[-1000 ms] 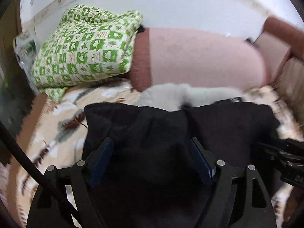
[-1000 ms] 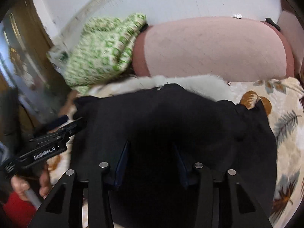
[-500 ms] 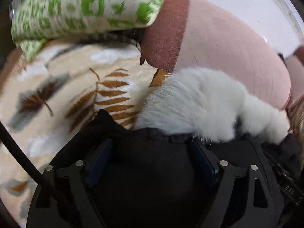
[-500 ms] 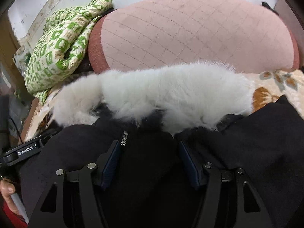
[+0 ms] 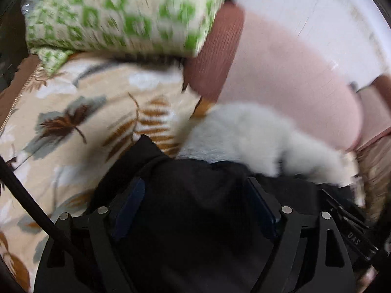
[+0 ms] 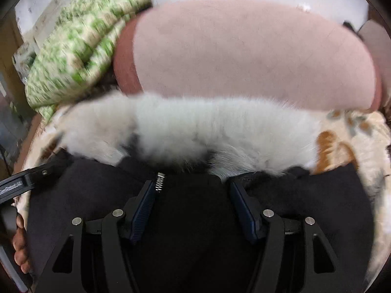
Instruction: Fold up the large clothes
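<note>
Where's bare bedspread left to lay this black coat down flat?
Open leaf-print bedspread lies left of the black coat, bordered by the green checked pillow above. A smaller strip shows right of the white fur trim. Straight ahead is crowded: the pink cushion sits against the fur.

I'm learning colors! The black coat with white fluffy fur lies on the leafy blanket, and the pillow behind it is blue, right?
Almost. The pillow behind the black coat is pink, not blue, as the right wrist view shows. The white fur and leafy blanket are right.

Coat [image 6: 195,219] on blanket [image 5: 73,112]; fur trim [image 6: 195,131] before cushion [image 6: 244,53]; pillow [image 6: 78,56] left.
</note>
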`<control>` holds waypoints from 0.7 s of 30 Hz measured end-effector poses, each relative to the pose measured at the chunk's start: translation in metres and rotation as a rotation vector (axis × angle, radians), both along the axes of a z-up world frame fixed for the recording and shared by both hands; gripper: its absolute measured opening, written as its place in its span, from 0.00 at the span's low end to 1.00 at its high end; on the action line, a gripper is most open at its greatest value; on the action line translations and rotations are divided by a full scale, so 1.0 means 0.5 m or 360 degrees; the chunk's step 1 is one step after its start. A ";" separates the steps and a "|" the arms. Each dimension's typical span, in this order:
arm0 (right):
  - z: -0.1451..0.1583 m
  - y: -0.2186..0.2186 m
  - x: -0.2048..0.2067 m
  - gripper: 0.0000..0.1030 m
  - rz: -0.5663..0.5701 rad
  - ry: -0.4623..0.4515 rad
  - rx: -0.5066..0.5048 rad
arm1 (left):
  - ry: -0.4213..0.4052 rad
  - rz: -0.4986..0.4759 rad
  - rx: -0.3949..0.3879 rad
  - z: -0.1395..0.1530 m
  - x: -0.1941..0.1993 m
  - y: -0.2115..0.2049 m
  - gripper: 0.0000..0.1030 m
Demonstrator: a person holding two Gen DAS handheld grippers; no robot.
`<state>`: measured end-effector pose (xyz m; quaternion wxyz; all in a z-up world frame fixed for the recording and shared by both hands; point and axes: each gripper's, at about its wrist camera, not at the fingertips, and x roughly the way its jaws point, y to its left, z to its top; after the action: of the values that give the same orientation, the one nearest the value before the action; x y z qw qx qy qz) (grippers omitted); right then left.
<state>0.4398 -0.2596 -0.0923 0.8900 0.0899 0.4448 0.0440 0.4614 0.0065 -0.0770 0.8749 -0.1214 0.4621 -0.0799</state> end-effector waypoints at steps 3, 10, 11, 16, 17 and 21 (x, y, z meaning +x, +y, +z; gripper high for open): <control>0.061 -0.047 -0.065 0.69 -0.0031 -0.0115 0.0178 | -0.0033 0.0064 0.0022 0.032 -0.051 0.049 0.81; -0.018 -0.208 -0.137 0.69 -0.0426 -0.0029 0.0255 | 0.0166 0.0255 0.0056 -0.081 -0.036 0.143 0.86; -0.044 -0.223 -0.134 0.69 -0.0451 -0.0008 0.0278 | 0.0194 0.0269 -0.0004 -0.100 -0.034 0.154 0.93; -0.104 -0.234 -0.098 0.79 -0.0467 0.0001 0.0370 | 0.0230 0.0326 -0.0219 -0.146 -0.028 0.184 0.98; -0.103 -0.232 -0.093 0.79 -0.0466 0.0010 0.0348 | 0.0238 0.0325 -0.0197 -0.139 -0.029 0.181 0.98; -0.088 -0.225 -0.095 0.80 -0.0480 0.0054 0.0279 | 0.0175 0.0352 -0.0089 -0.075 -0.075 0.171 0.94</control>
<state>0.3925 -0.3723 -0.1365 0.8676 0.2337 0.4357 -0.0529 0.4238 0.0920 -0.1143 0.8480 -0.2002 0.4906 0.0109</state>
